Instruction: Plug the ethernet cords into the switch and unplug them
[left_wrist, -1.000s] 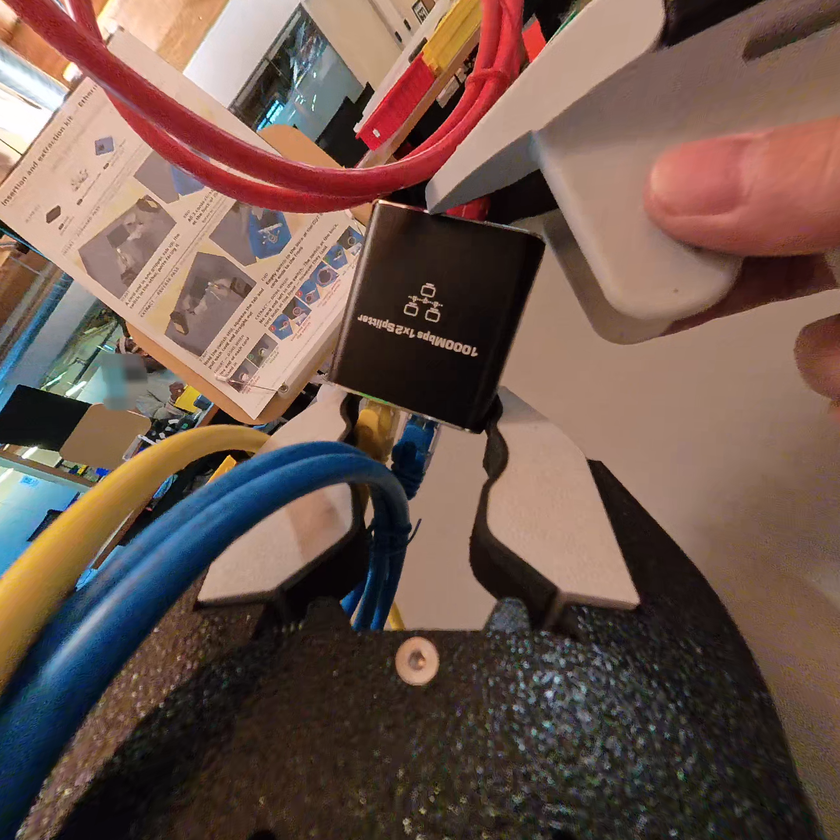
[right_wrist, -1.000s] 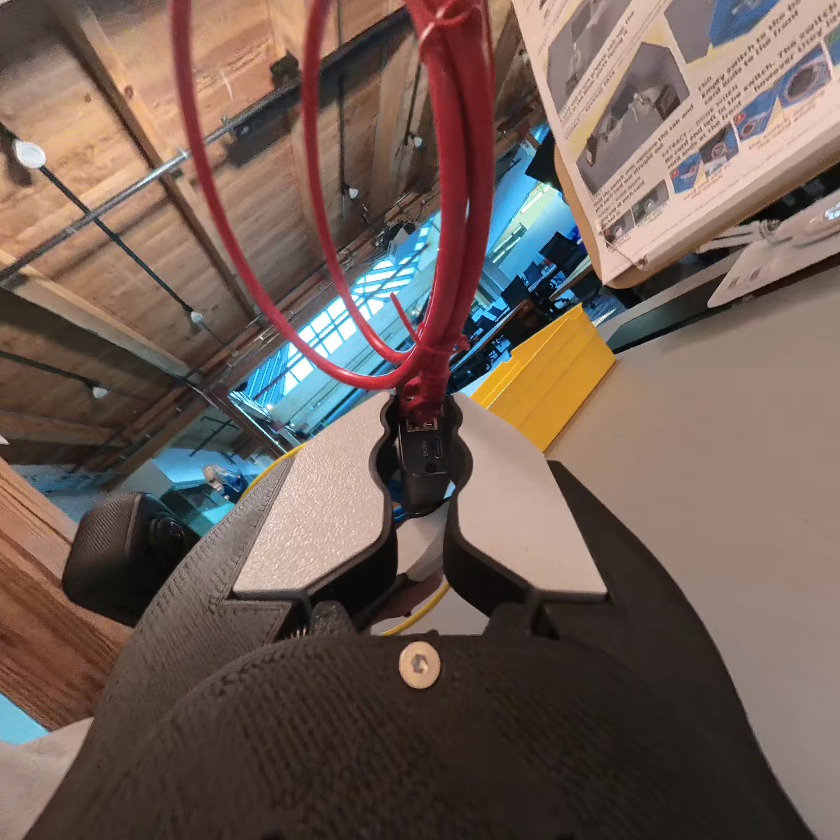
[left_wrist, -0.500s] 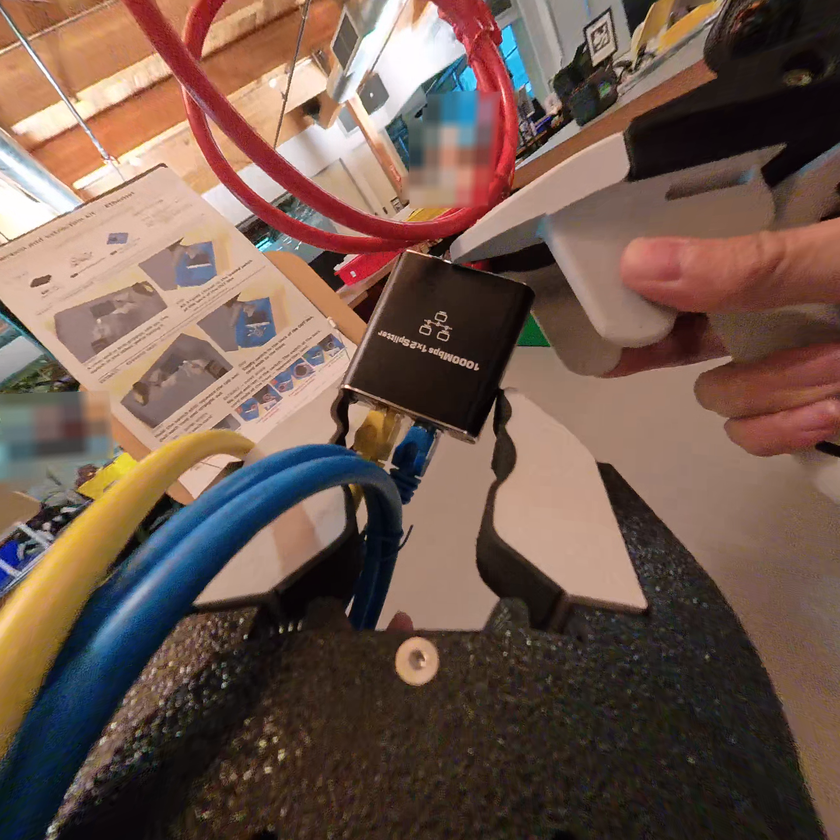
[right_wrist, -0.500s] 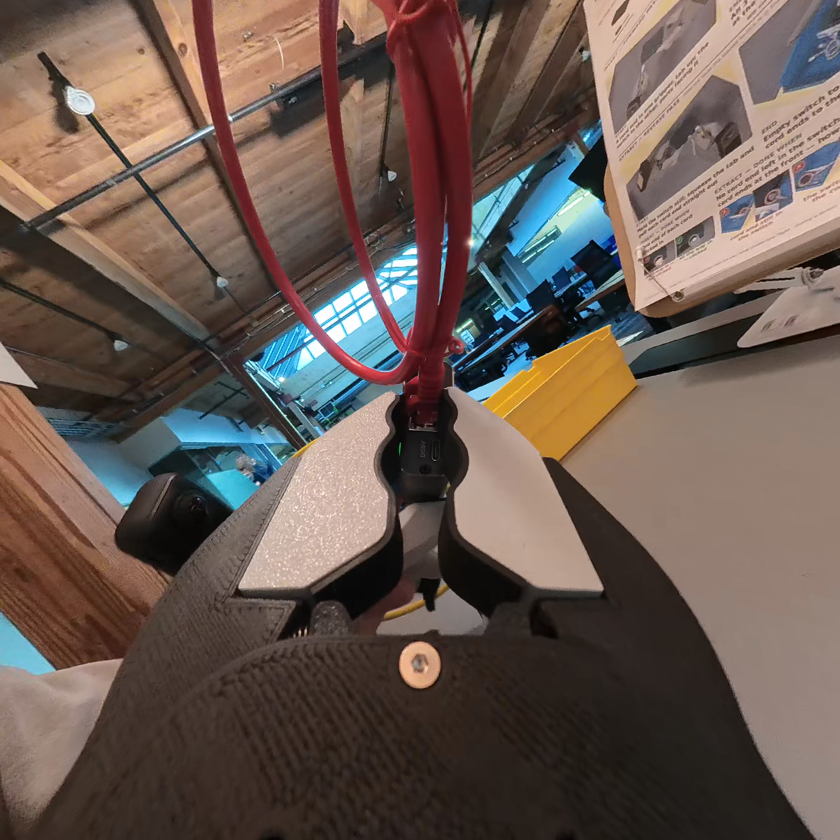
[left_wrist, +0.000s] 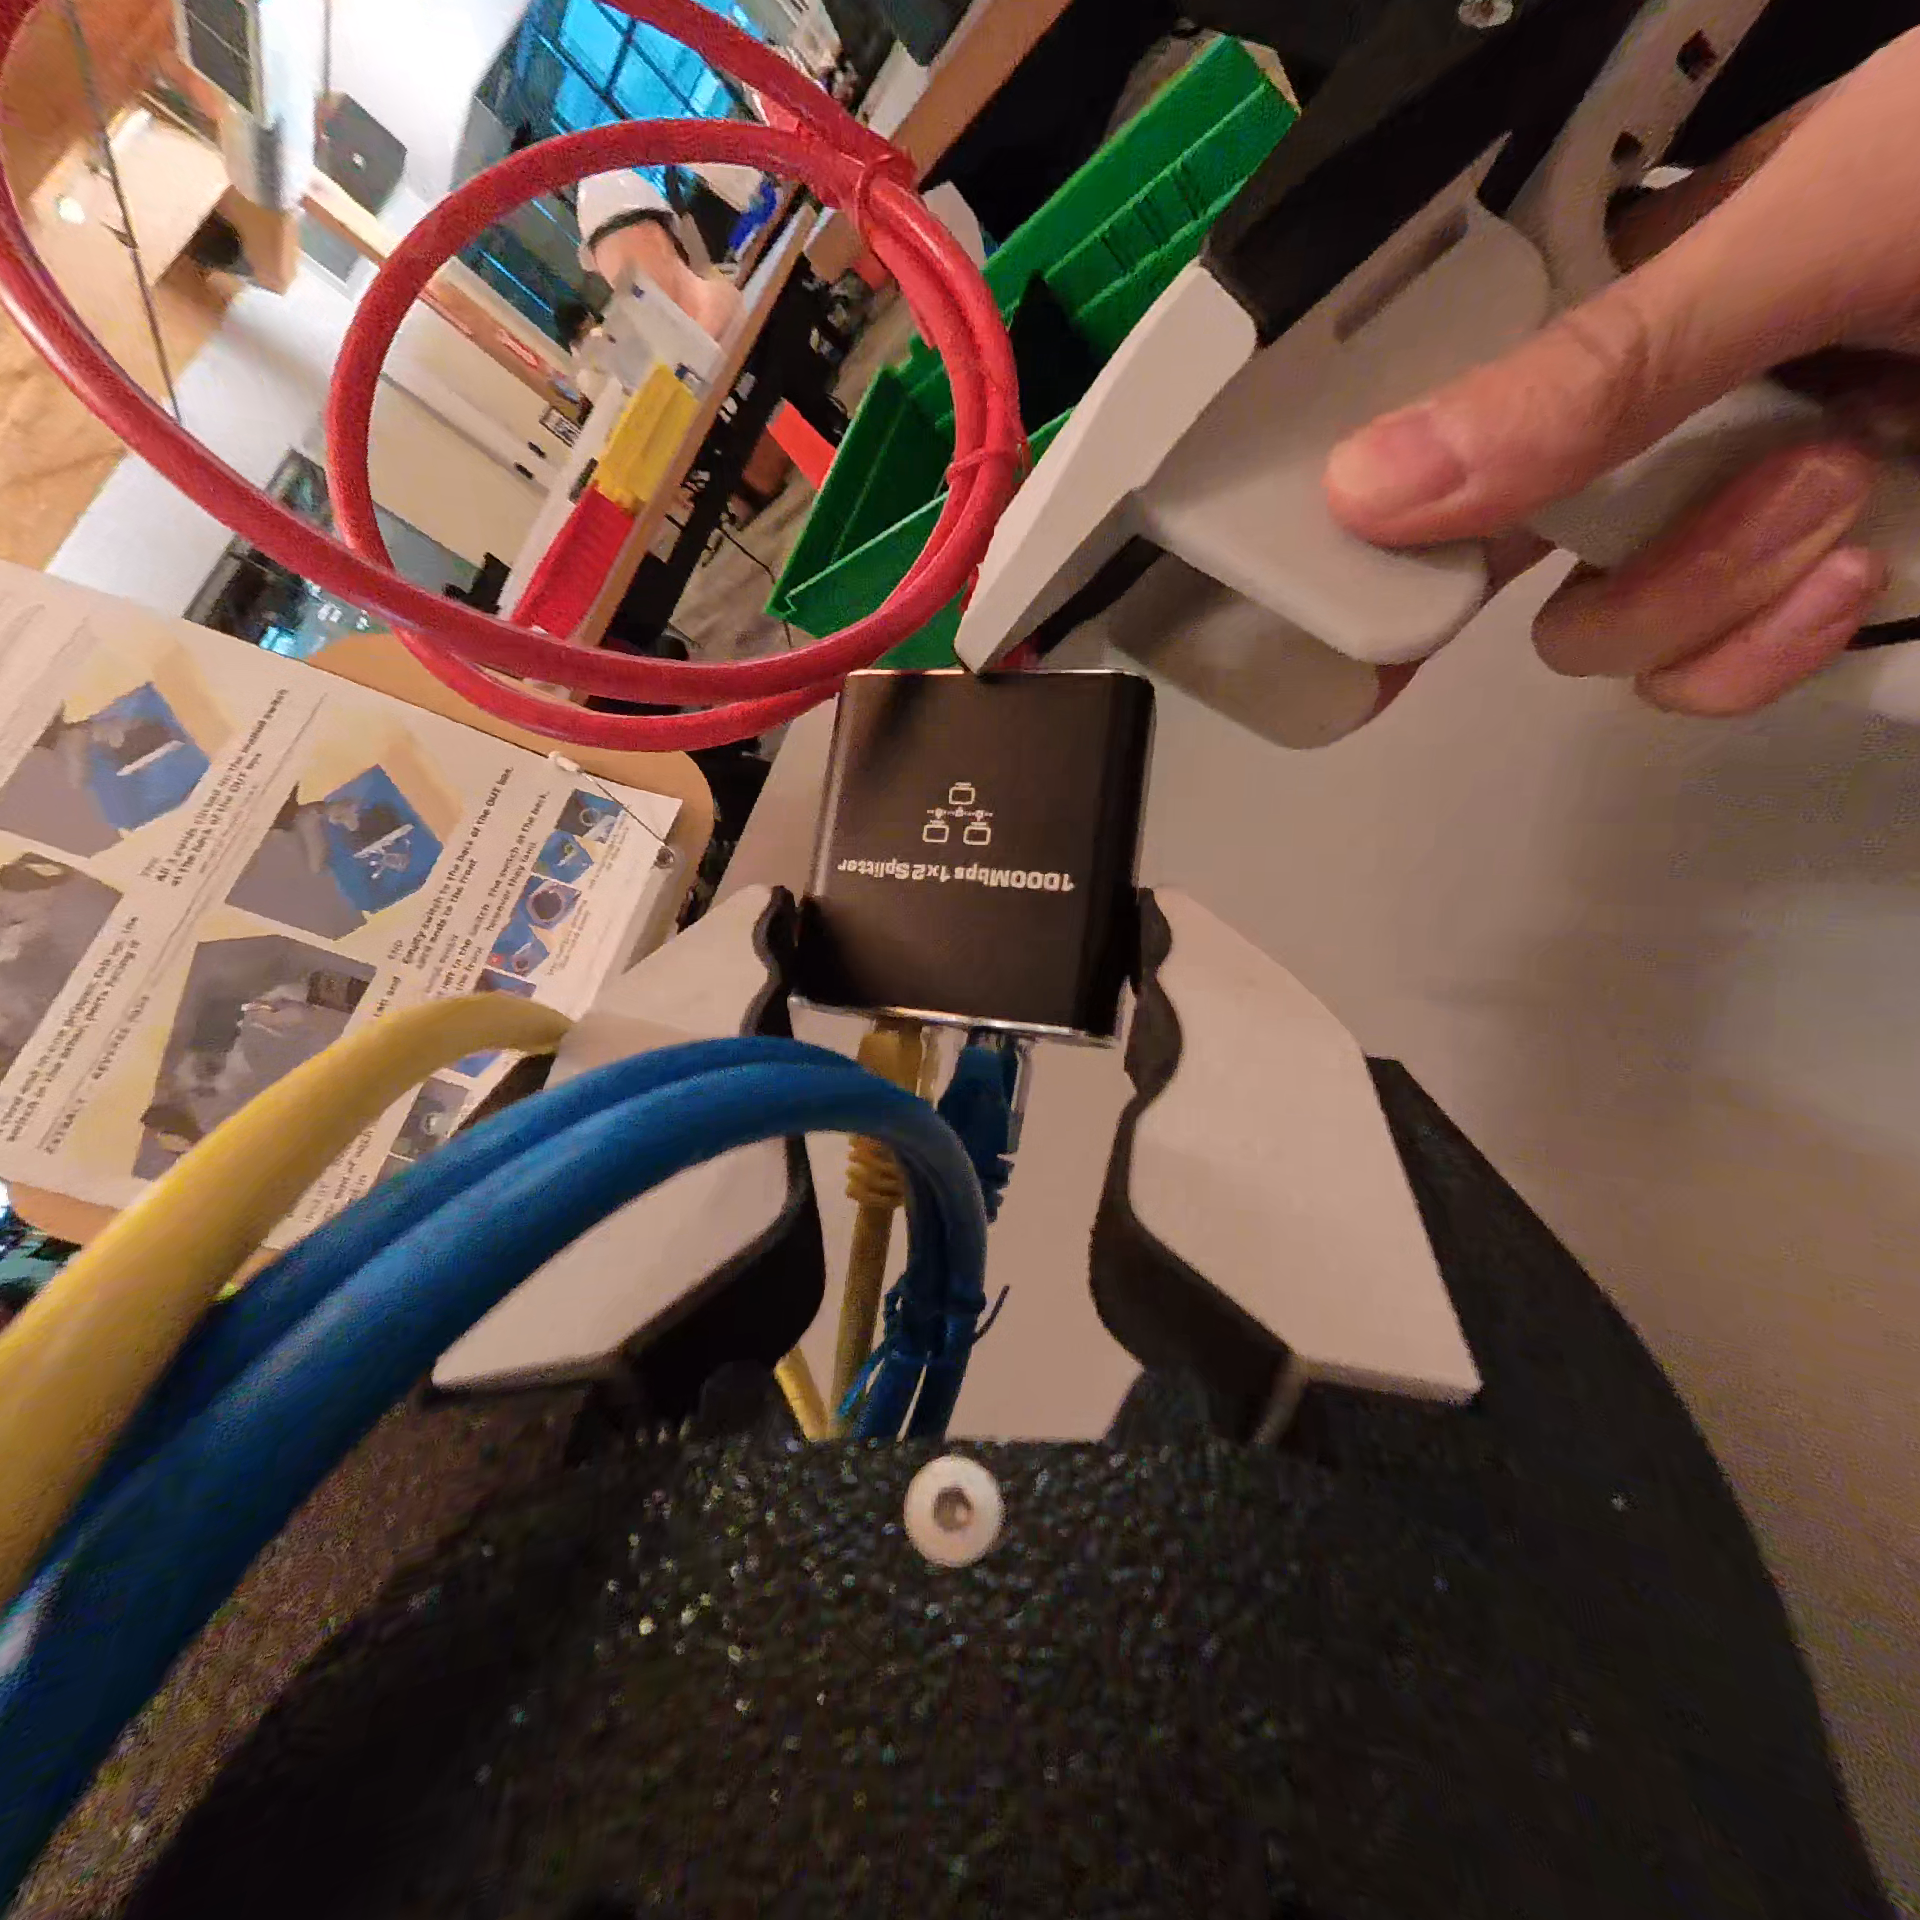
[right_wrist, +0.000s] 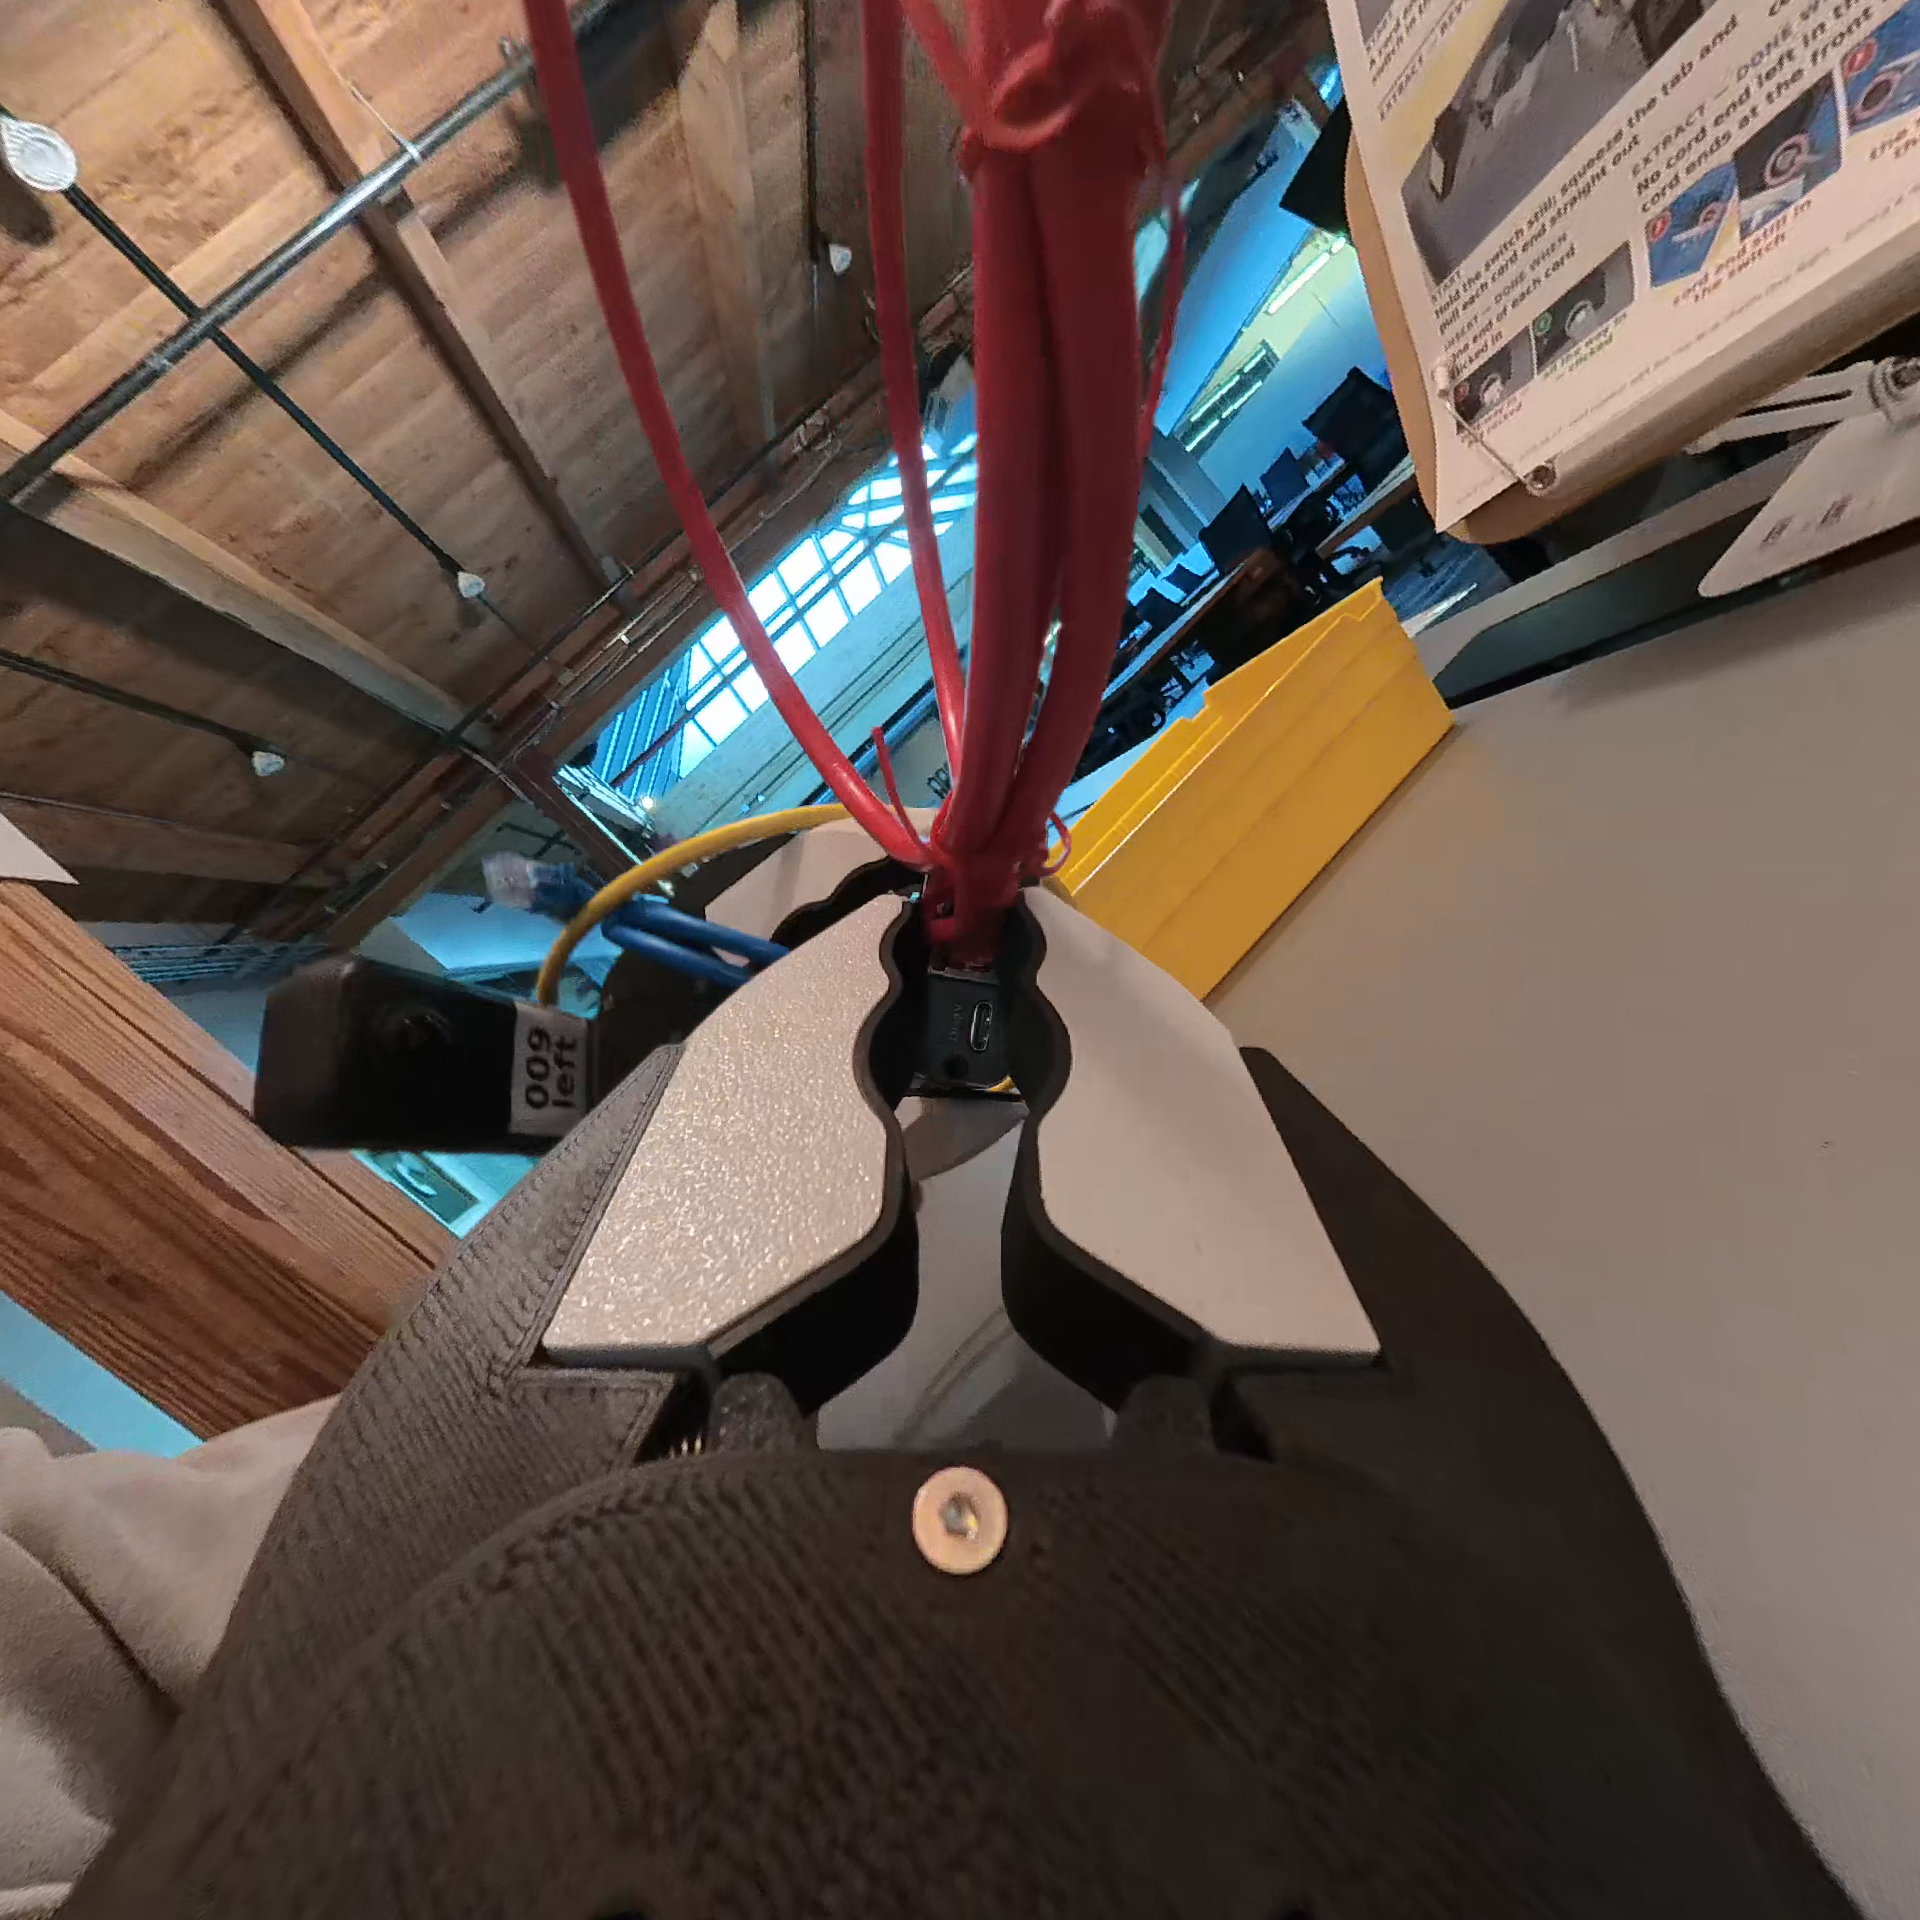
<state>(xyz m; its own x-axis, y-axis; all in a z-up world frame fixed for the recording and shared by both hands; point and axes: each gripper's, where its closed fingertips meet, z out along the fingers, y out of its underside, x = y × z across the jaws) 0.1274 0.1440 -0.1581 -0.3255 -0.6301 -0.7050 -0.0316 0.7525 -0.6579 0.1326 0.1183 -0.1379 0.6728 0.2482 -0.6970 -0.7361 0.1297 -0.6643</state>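
The switch (left_wrist: 982, 857) has swung square between the left gripper (left_wrist: 961, 971) jaws, which clench its sides above the worktop (left_wrist: 1558, 935); yellow cord (left_wrist: 208, 1174) and blue cord (left_wrist: 540, 1164) sit plugged underneath. The right gripper (right_wrist: 961, 1013) jaws pinch the switch's far end by the red cord (right_wrist: 1023, 520); green bins (left_wrist: 1049, 343) now show behind.

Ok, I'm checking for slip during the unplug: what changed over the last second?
The switch turned from skewed to square in the left tool; both tools swung together. Nothing let go: right tool stays shut on the red cord at its plug, yellow cord and blue cord stay plugged in.
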